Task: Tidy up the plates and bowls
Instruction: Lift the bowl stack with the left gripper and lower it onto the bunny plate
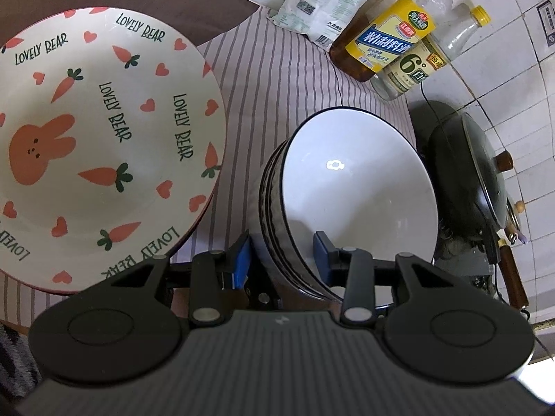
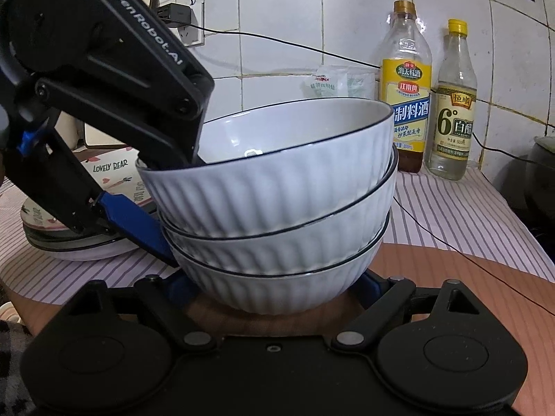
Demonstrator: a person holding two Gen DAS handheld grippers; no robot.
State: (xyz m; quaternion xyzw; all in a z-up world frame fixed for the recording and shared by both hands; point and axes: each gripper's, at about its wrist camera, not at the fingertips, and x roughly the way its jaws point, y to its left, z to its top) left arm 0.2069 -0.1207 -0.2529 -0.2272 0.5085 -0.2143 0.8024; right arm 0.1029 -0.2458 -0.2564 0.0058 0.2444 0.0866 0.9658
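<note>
Three white ribbed bowls with dark rims are stacked [image 2: 277, 215] on the counter; the top bowl [image 1: 357, 190] sits tilted. My left gripper [image 1: 282, 256] straddles the near rim of the stack, one blue pad outside [image 1: 241, 260] and one inside the top bowl [image 1: 322, 253], with a gap to the wall. In the right wrist view it comes down from the upper left [image 2: 138, 222]. My right gripper [image 2: 277, 287] is open around the base of the bottom bowl, its fingertips mostly hidden. A cream "Lovely Bear" plate [image 1: 100, 145] lies on a plate stack [image 2: 79, 242] to the left.
Two bottles [image 2: 406, 104] [image 2: 454, 111] and a white packet [image 1: 319, 3] stand by the tiled wall. A dark lidded wok [image 1: 475, 180] sits to the right. A striped cloth [image 2: 468, 215] covers the counter, and a black cable [image 2: 451, 242] runs across it.
</note>
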